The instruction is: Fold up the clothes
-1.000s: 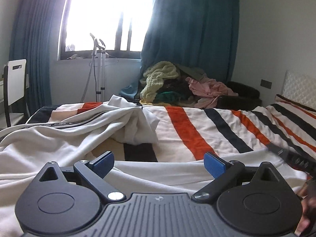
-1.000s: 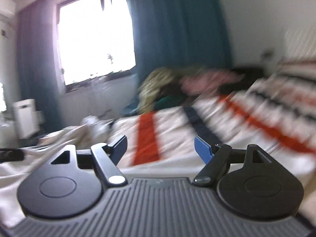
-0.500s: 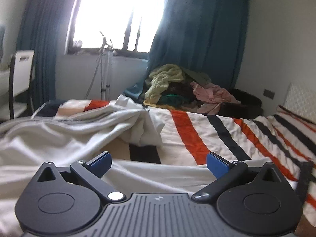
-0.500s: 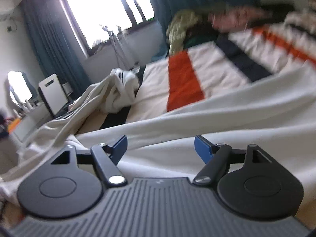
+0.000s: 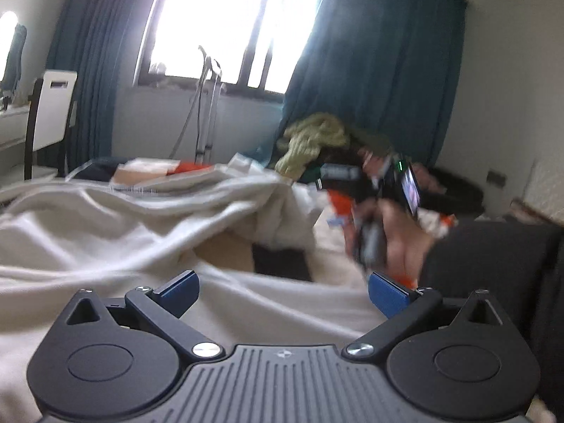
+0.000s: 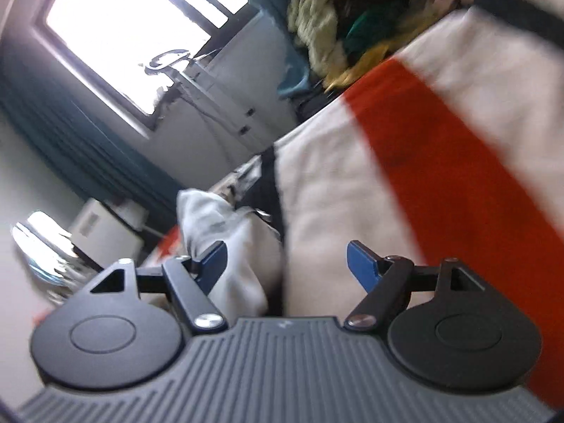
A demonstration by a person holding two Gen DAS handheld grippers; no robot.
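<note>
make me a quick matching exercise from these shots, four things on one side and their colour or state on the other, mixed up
Things:
1. curtain
2. white garment
3. left gripper
4. bedsheet

Colour or state:
A. open, nothing between its fingers
B. orange, black and white stripes
C. teal, hanging beside the window
D. crumpled on the bed

Pairs: 1-C, 2-D, 3-A, 4-B

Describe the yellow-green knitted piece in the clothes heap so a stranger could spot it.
Find the teal curtain right of the window. At its foot sits a clothes pile. The chunky yellow-green knit lies on its left: the only pale, ropy-textured piece there.
</note>
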